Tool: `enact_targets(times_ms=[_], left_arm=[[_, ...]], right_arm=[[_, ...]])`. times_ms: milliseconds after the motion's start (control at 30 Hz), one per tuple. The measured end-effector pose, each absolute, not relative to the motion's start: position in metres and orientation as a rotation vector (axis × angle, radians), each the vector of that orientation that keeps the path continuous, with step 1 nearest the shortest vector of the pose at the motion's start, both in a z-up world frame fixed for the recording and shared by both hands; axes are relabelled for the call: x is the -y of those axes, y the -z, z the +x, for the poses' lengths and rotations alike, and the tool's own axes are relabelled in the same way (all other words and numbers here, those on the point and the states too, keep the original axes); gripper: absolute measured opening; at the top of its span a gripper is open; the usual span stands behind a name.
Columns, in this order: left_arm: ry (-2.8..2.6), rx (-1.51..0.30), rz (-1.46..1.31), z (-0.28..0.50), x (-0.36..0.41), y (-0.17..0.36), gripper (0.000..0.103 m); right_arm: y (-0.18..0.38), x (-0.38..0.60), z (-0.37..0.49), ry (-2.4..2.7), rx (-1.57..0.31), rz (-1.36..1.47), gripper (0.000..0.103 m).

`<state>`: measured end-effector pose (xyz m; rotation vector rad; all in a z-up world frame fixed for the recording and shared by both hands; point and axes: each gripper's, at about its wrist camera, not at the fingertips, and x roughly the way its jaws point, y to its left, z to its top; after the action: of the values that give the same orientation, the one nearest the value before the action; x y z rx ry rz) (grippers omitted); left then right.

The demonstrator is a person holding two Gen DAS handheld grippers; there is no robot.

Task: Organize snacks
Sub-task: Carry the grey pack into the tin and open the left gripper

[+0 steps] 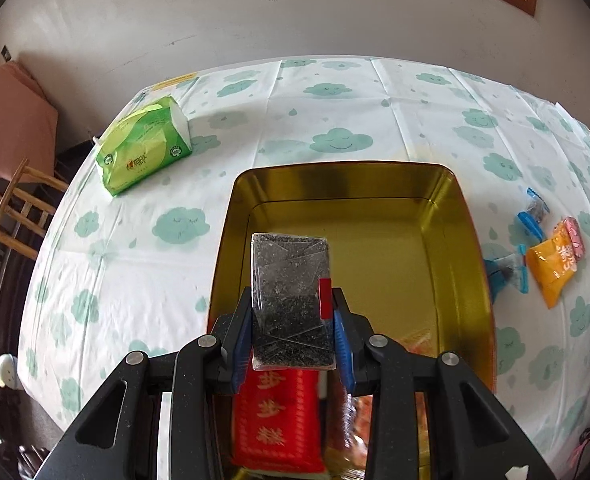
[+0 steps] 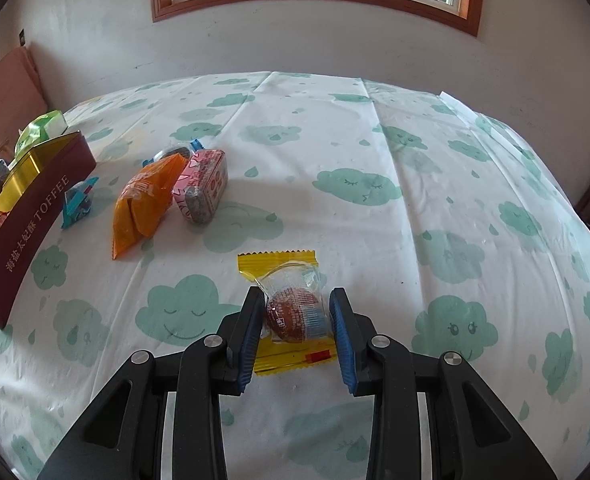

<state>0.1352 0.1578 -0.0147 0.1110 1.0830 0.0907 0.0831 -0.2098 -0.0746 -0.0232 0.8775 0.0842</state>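
My left gripper is shut on a clear packet of a dark speckled snack bar and holds it above the near half of an open gold tin. Under the fingers a red packet with gold characters lies in the tin beside other orange-red wrappers. My right gripper points down at the table, shut on a clear packet with yellow ends and a round brown snack inside. The tin's dark red side reads TOFFEE at the far left of the right wrist view.
Between the tin and the right gripper lie an orange packet, a pink packet and a blue-ended packet on the cloud-print tablecloth. A green tissue pack sits at the table's far left, with a wooden chair beyond the edge.
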Motion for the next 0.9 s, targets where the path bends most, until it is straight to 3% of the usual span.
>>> enact_targets(times_ms=[900], left_arm=[[-0.040, -1.165, 0.154, 0.181, -0.175, 0.060, 0.035]], right_arm=[[0.074, 0.210, 0.083, -0.084, -0.878, -0.020, 0.036]])
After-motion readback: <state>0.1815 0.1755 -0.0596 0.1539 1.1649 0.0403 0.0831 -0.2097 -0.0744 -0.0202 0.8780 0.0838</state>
